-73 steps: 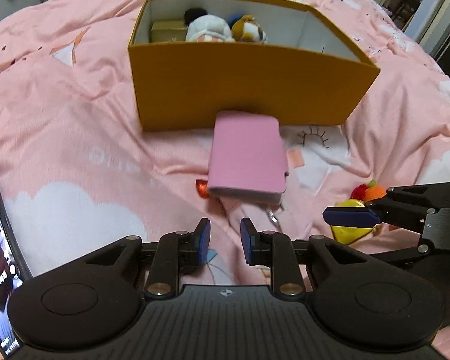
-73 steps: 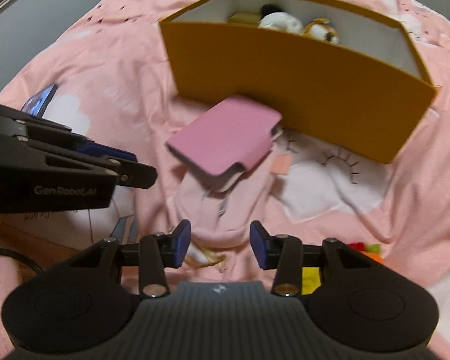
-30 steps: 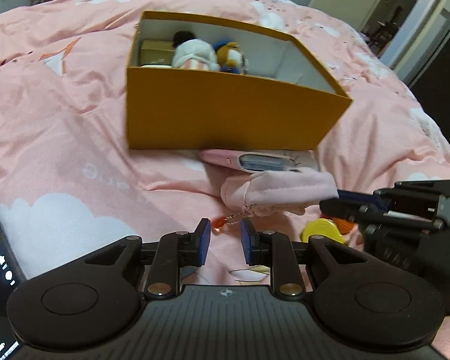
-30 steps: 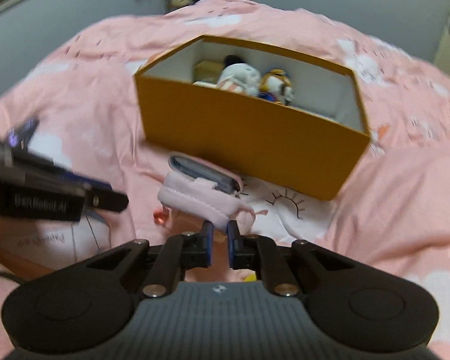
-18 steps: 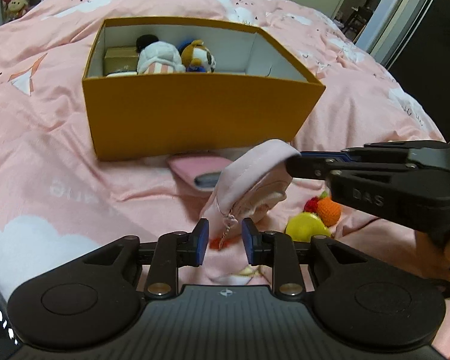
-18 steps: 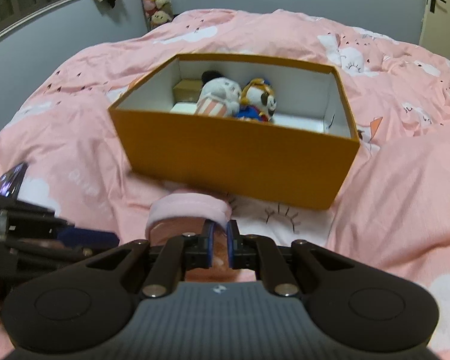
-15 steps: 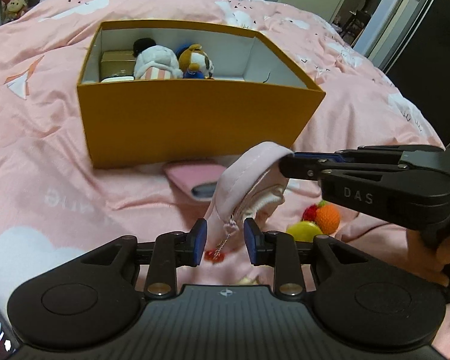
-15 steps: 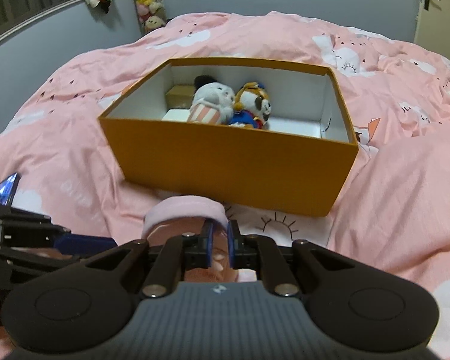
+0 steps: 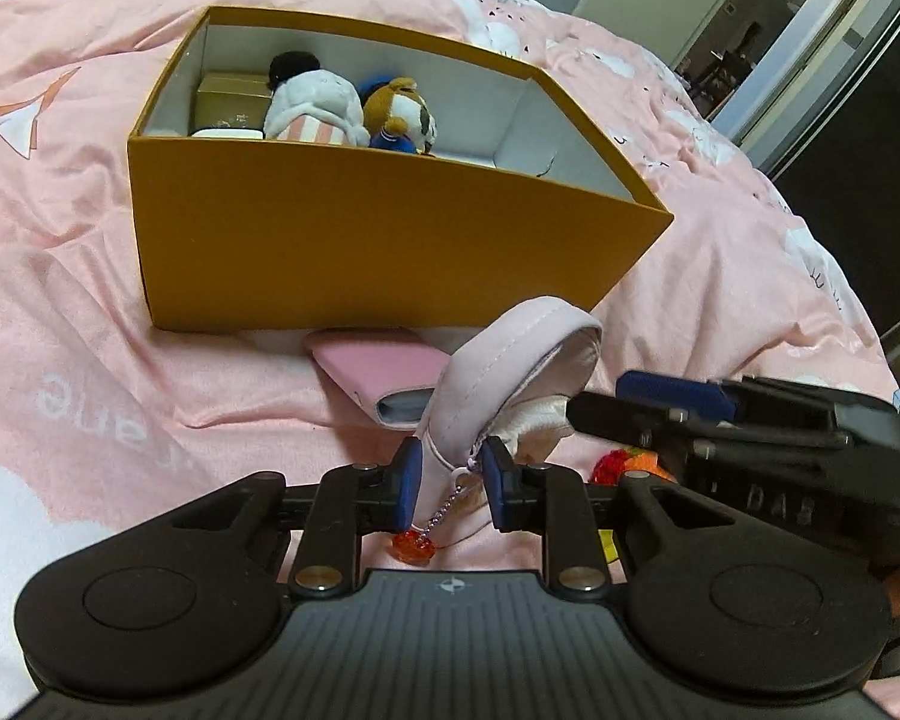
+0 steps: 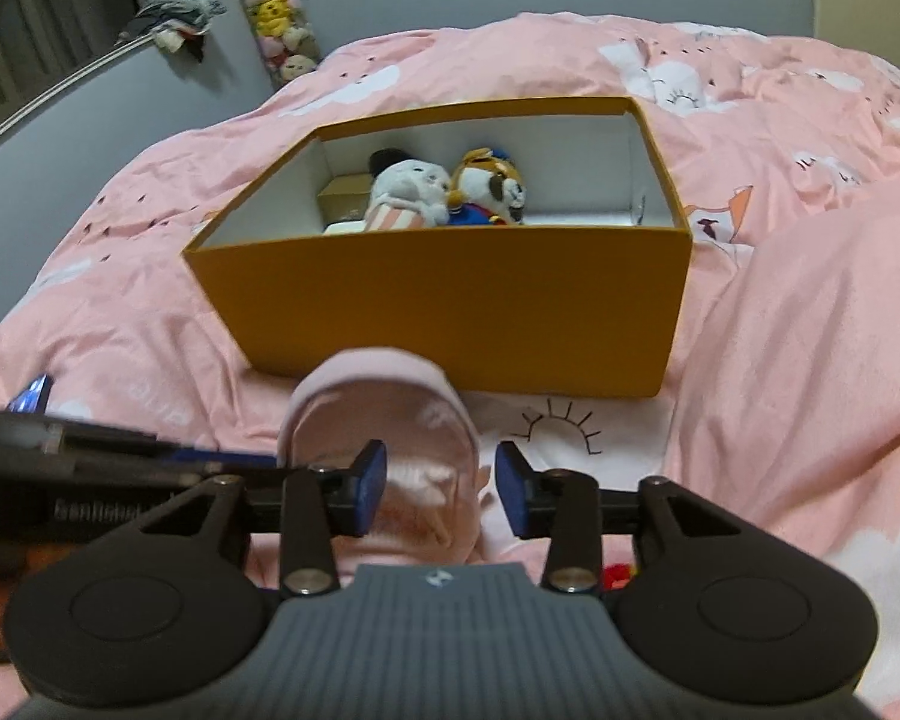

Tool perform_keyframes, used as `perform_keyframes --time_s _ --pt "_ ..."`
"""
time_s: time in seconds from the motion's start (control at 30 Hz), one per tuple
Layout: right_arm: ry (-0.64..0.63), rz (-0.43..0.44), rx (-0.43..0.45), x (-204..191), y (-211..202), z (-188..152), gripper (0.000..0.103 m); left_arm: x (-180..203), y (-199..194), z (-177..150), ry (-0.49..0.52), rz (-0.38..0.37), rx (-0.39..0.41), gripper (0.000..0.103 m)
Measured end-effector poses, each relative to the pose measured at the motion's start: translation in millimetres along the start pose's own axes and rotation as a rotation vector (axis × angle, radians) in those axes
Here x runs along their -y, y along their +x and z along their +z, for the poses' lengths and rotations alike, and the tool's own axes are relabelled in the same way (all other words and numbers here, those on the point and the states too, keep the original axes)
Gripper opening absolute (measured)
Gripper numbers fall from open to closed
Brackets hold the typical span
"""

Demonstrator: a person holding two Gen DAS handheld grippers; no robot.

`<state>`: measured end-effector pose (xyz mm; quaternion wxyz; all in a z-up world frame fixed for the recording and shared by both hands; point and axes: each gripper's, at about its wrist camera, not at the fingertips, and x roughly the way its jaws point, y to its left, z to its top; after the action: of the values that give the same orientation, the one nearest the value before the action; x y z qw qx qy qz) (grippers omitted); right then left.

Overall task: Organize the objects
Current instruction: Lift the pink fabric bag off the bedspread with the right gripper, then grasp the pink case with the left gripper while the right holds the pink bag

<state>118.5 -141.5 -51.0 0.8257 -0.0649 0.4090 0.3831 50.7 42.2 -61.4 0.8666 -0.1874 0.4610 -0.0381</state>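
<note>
- My left gripper (image 9: 448, 483) clamped the pink pouch (image 9: 498, 378) above the bedspread (image 9: 78, 324), before the orange box (image 9: 354, 240)
- My right gripper (image 10: 441, 495) had just been opening, pouch loose between its jaws
- That thin one-sided hold could let it slip

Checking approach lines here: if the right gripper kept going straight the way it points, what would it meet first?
Probably the pale pink pouch, already between the right gripper's open fingers; beyond it, the orange box's near wall. Depth is unclear.

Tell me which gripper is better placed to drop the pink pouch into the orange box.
Probably the left gripper: its jaws pinch the pink pouch beside the zipper, before the orange box. The right gripper has just opened and holds nothing.
</note>
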Motion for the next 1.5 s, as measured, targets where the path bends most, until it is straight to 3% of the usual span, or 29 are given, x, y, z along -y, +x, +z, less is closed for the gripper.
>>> perform_keyframes --time_s 0.1,0.17,0.53,0.6,0.63,0.87,1.1,1.27,1.37,1.5 --pt "-0.038 -0.007 -0.033 -3.7 9.0 -2.0 0.047 1.0 -0.6 0.6 0.004 0.004 0.003 0.028" --pt "-0.063 0.000 -0.042 -5.0 17.2 -3.6 0.060 0.9 -2.1 0.6 0.005 0.014 0.010 0.028" --pt "-0.005 0.156 -0.076 1.4 51.0 -2.2 0.066 -19.1 -11.7 6.2 -0.087 0.066 0.052 0.028" --pt "0.007 0.202 -0.092 1.1 55.1 -2.2 0.060 -21.9 -11.1 6.4 -0.102 0.071 0.048 0.028" --pt "0.007 0.225 -0.103 -0.4 56.4 -2.4 0.051 -23.1 -10.0 6.7 -0.109 0.075 0.043 0.028" --pt "-0.012 0.231 -0.117 -6.5 49.7 -4.8 0.024 -26.1 -11.2 6.0 -0.125 0.076 0.042 0.034" --pt "0.035 0.183 -0.095 6.3 15.8 1.4 0.021 -28.7 -19.8 8.2 -0.157 0.009 0.064 0.048" --pt "0.124 0.101 -0.110 33.6 7.4 15.0 0.021 -35.5 -17.0 13.7 -0.196 -0.009 0.046 0.049" --pt "0.151 0.044 -0.159 45.4 18.5 17.5 0.021 -43.1 -10.9 16.6 -0.222 -0.002 0.016 0.051" --pt "0.179 0.029 -0.246 52.9 40.5 10.8 0.022 -49.1 1.9 25.6 -0.218 0.008 -0.016 0.061"
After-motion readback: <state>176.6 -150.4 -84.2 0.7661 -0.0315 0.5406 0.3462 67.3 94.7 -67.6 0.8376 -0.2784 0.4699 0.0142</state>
